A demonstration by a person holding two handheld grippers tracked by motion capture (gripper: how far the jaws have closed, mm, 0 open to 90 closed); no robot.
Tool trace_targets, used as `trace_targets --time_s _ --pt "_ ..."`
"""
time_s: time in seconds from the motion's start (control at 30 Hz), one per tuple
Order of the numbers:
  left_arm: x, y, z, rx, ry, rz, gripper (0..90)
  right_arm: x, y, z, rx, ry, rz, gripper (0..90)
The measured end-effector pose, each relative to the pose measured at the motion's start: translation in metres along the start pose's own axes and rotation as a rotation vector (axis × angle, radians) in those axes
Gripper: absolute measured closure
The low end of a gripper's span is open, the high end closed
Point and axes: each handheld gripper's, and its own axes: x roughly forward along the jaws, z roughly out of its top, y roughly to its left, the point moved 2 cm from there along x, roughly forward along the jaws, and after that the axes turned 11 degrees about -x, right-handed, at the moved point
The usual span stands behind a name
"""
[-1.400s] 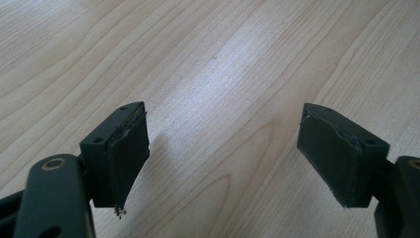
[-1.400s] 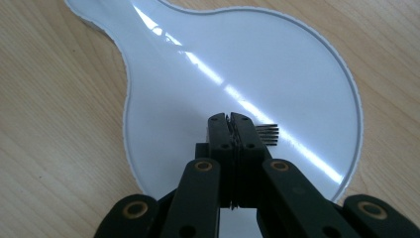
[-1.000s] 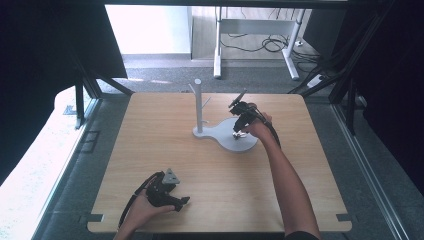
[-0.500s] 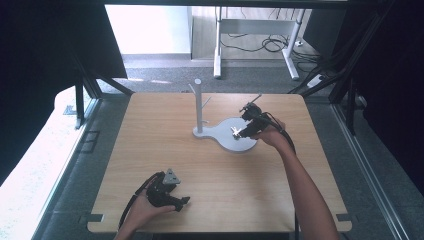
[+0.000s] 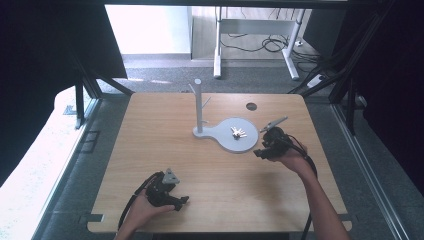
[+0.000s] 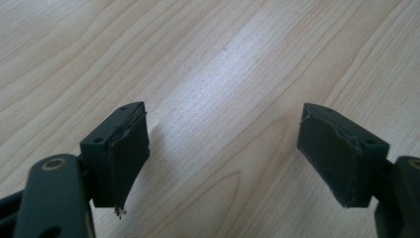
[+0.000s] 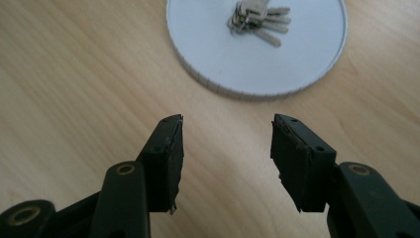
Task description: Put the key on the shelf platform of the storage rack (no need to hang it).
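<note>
The bunch of keys point(image 5: 238, 132) lies on the round grey tray point(image 5: 235, 145) of the peg stand point(image 5: 198, 107), so the placing looks done. The right gripper point(image 5: 261, 151), just opened and empty, sits right of the tray; the left gripper point(image 5: 176, 201) rests spread on the near tabletop point(image 5: 165, 135).

- Desk point(image 5: 150, 150): bare wood along the left edge and through the middle; open passage.
- Stand point(image 5: 198, 107): upright post with side pegs, near the far edge at centre; blocks low passes there.
- Round base plate point(image 5: 227, 142): low, right of the post; keys point(image 5: 238, 132) lie on it.
- Left gripper point(image 5: 167, 192): occupies the near edge.
- Right gripper point(image 5: 267, 147): just beside the plate's right rim.
</note>
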Motion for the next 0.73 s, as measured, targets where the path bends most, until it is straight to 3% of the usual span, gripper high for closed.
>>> trace_targets --time_s 0.37,0.63,0.73 --pt "0.001 -0.002 0.0 -0.003 0.002 -0.001 20.4 -0.017 0.026 -0.07 0.061 -0.04 -0.018 46.8" --pt "0.003 -0.003 0.0 -0.006 0.006 -0.008 20.4 0.0 0.036 -0.092 0.099 -0.058 -0.011 46.9" --pt "0.003 -0.001 0.0 -0.008 0.005 -0.007 20.5 -0.001 0.035 -0.094 0.117 -0.065 -0.035 48.0"
